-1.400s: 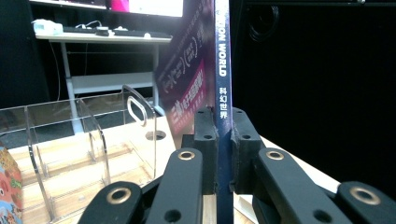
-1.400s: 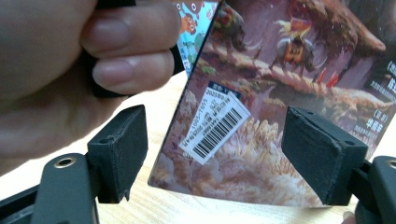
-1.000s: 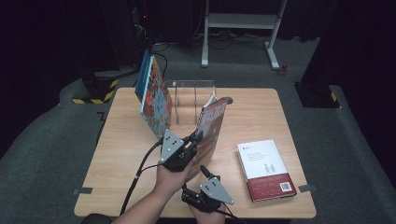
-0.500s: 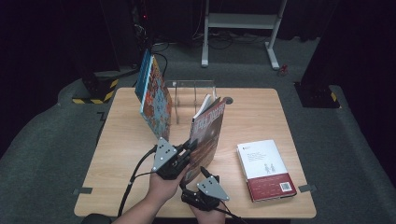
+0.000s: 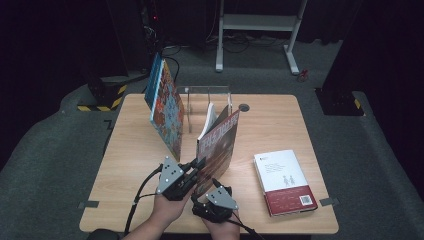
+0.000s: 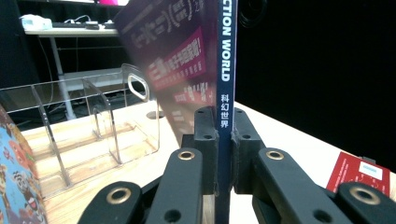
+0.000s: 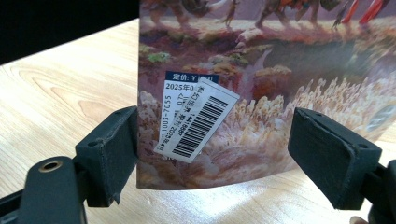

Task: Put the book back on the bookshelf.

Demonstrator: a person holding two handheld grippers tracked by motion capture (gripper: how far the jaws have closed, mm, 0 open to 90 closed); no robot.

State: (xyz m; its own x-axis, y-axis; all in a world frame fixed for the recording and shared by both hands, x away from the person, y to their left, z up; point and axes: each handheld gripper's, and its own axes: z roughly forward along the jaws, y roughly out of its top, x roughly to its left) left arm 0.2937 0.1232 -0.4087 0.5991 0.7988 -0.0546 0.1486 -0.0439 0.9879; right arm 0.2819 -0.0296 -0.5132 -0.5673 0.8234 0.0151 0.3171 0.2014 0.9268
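Magazine (image 6: 224,70) stands upright, spine clamped in left tool (image 6: 225,140); right tool (image 7: 212,154) gapes before its cover.

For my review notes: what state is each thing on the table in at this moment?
Magazine: upright, spine clamped by the left gripper.
Left gripper: shut on the magazine.
Right gripper: open, jaws either side of the magazine's back cover.
Picture book: standing, leaning at the clear rack's left.
Rack: upright, slots look empty.
Red-and-white book: lying flat, closed.
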